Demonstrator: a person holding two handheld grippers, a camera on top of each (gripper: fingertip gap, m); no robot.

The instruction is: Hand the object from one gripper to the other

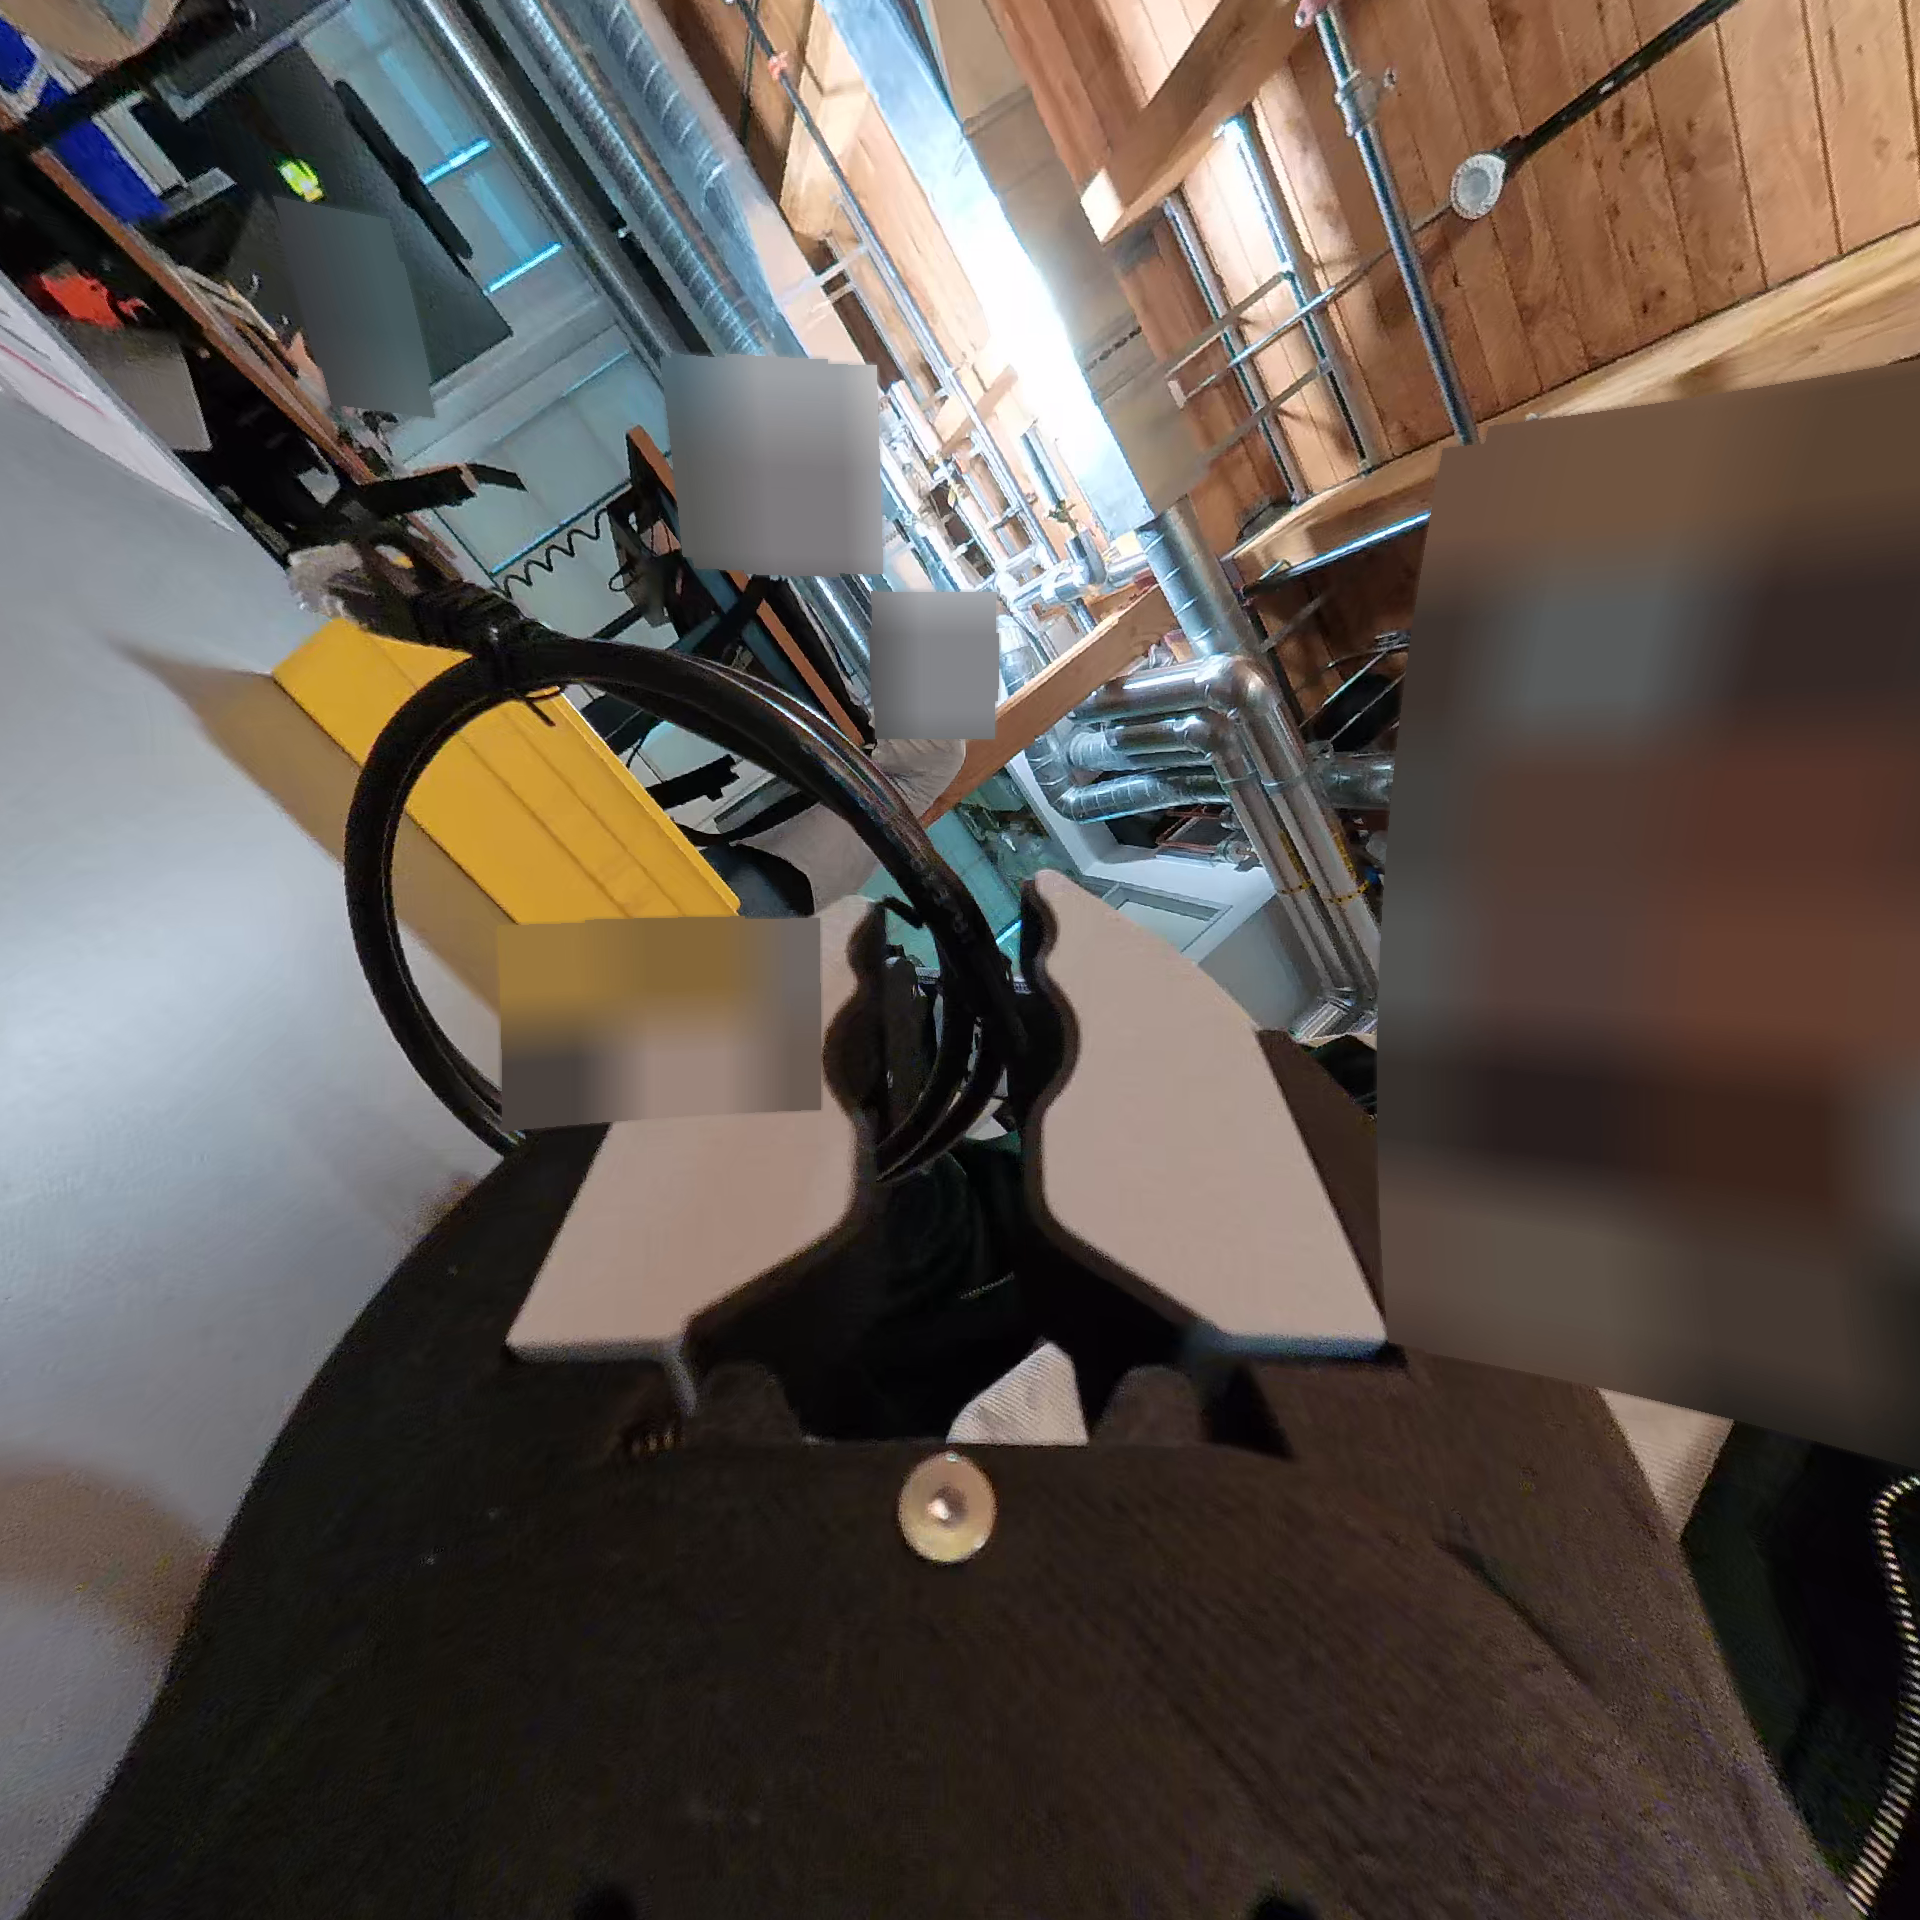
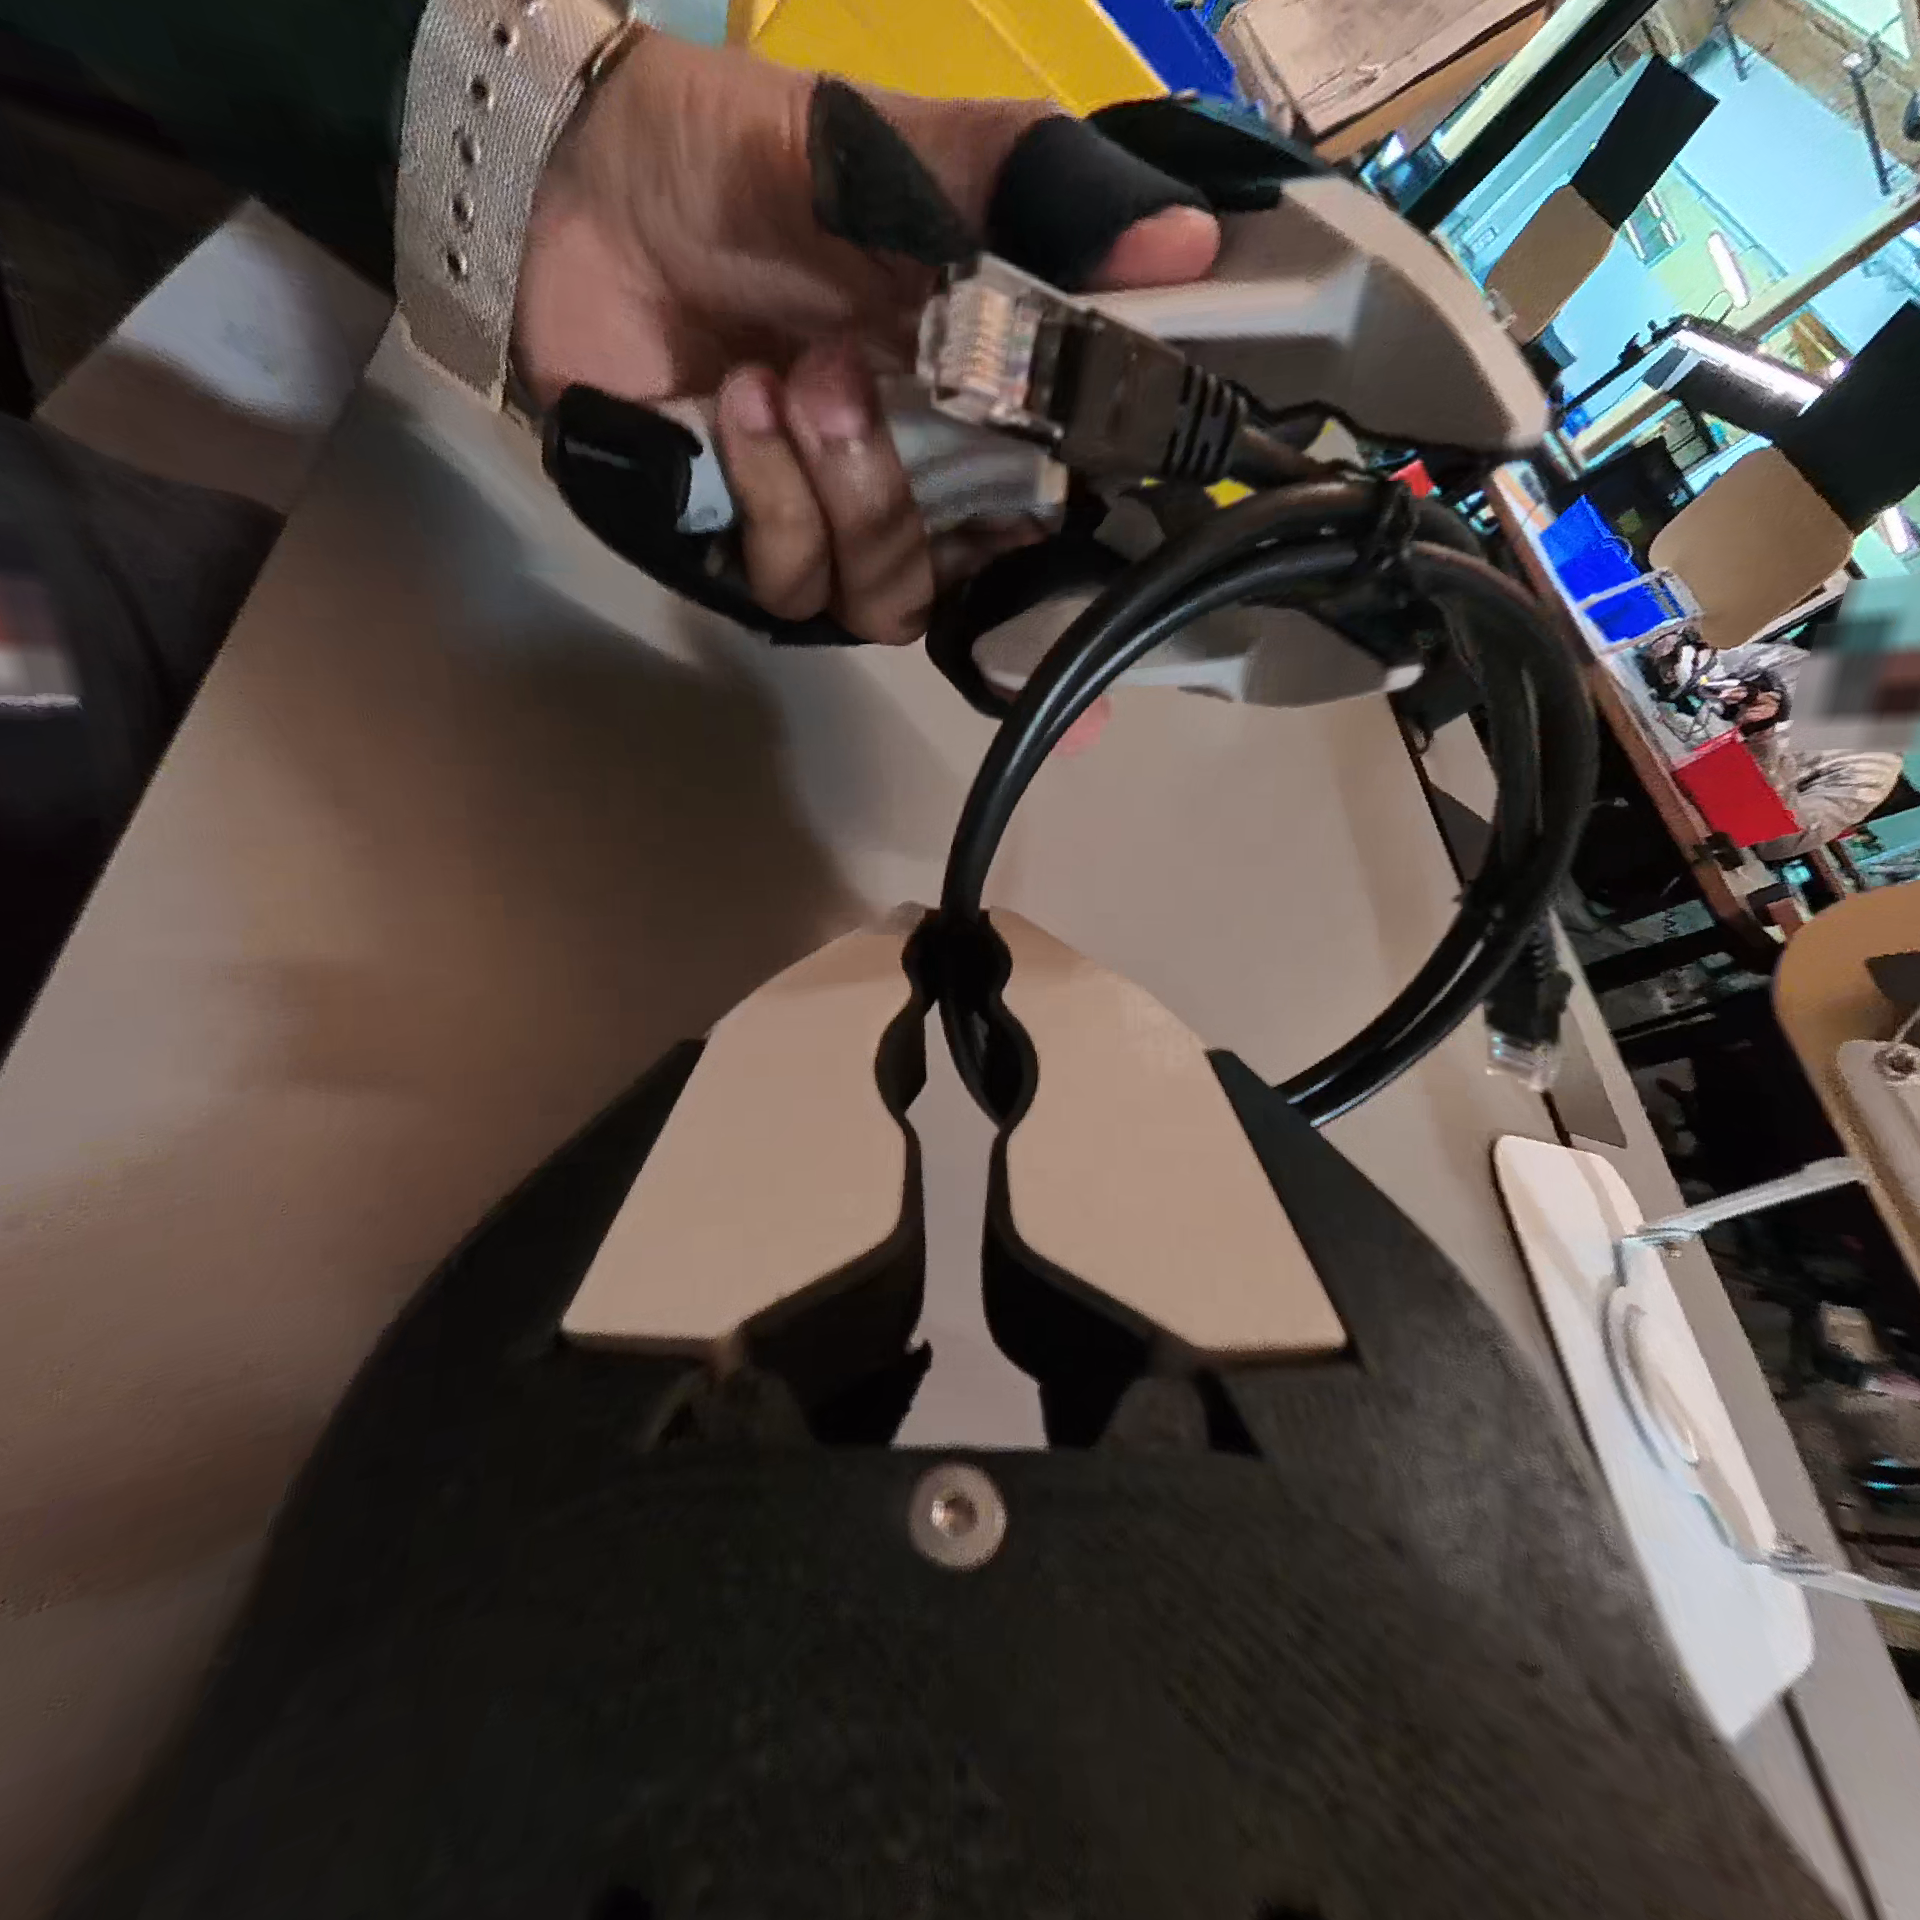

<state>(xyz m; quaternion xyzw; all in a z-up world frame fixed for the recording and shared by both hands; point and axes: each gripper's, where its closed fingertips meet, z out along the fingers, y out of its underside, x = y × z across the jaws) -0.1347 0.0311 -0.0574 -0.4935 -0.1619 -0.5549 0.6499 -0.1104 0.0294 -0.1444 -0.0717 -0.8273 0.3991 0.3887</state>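
Observation:
A coiled black network cable (image 2: 1023, 748), bound with a tie, hangs between the two grippers. One clear plug (image 2: 987, 343) points left near the person's hand (image 2: 707, 260). A second plug (image 2: 1522, 1039) dangles at the right. My right gripper (image 2: 945, 920) is shut on strands of the coil at its fingertips. My left gripper (image 2: 1465, 551), held by that hand, has its jaws apart around the tied part of the coil. In the left wrist view the cable (image 1: 644, 665) arcs up and left. Its strands pass through the gap of the left gripper (image 1: 940, 914).
A beige table (image 2: 416, 831) lies below the grippers. A white flat device with a clear bracket (image 2: 1621, 1403) sits at its right edge. A yellow bin (image 1: 520, 790) stands behind the coil. Chairs and cluttered benches are at the far right. Pipes and wooden beams run overhead. Across from one pair of fingers to the other is roughly 9 cm.

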